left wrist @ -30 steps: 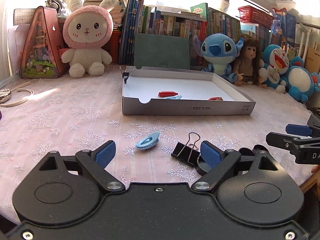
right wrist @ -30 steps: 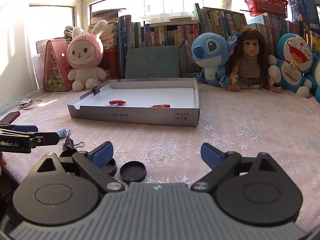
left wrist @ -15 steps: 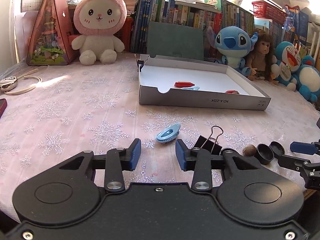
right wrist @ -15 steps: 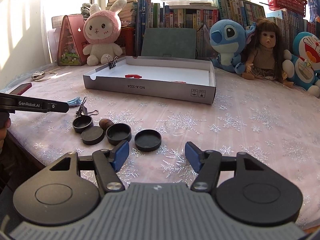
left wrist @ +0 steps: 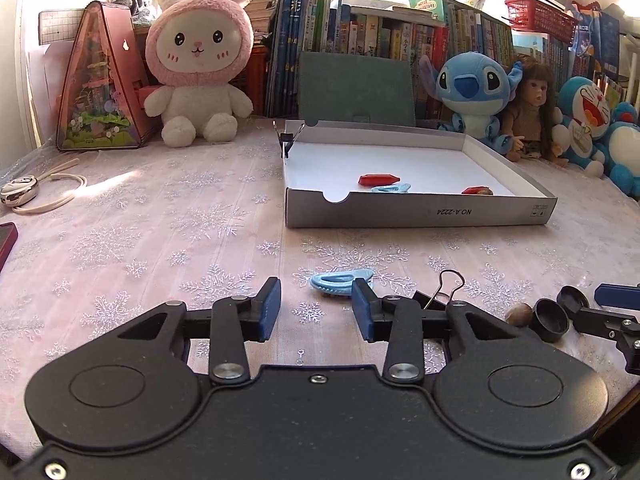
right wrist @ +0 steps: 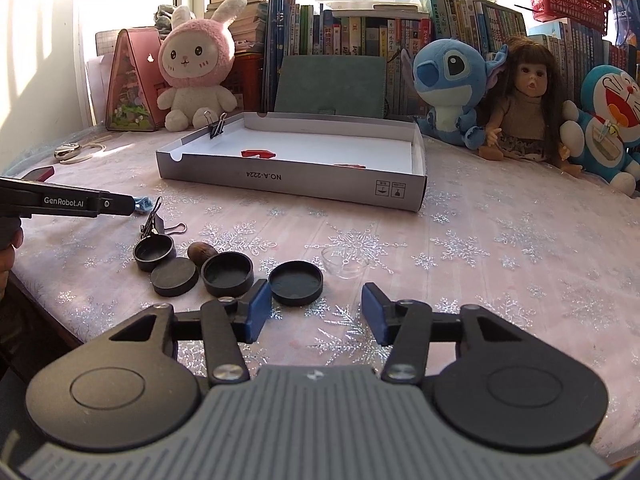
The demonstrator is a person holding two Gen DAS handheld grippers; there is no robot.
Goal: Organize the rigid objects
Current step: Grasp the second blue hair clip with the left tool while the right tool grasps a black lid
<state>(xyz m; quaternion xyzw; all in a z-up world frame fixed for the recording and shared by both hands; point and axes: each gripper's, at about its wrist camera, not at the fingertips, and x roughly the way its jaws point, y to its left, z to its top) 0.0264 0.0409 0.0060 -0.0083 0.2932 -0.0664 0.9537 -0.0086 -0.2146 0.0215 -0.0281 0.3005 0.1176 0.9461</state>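
Observation:
A shallow white cardboard box [left wrist: 420, 214] [right wrist: 288, 182] lies on the pink tablecloth and holds red clips [left wrist: 378, 179], a blue clip [left wrist: 391, 188] and a binder clip on its rim [left wrist: 287, 140]. A loose blue clip [left wrist: 340, 281] lies just ahead of my left gripper [left wrist: 316, 310], which is open and empty. A black binder clip [left wrist: 440, 294] [right wrist: 154, 222] lies to its right. Several black caps [right wrist: 228, 273] and a brown nut [right wrist: 203, 251] lie ahead of my right gripper [right wrist: 312, 314], also open and empty. A clear lid [right wrist: 345, 263] lies beyond it.
Plush toys, a doll [right wrist: 524, 100], a green folder [left wrist: 356, 88] and books line the back. A pink triangular case [left wrist: 100, 96] stands back left. A cord with a metal piece [left wrist: 24, 194] and a red phone edge [left wrist: 6, 238] lie at left. The table edge is near right.
Both grippers pulled back and rose, so the caps, nut and clips now show in front of them. Both grippers' jaws narrowed from wide open, then the left reopened slightly.

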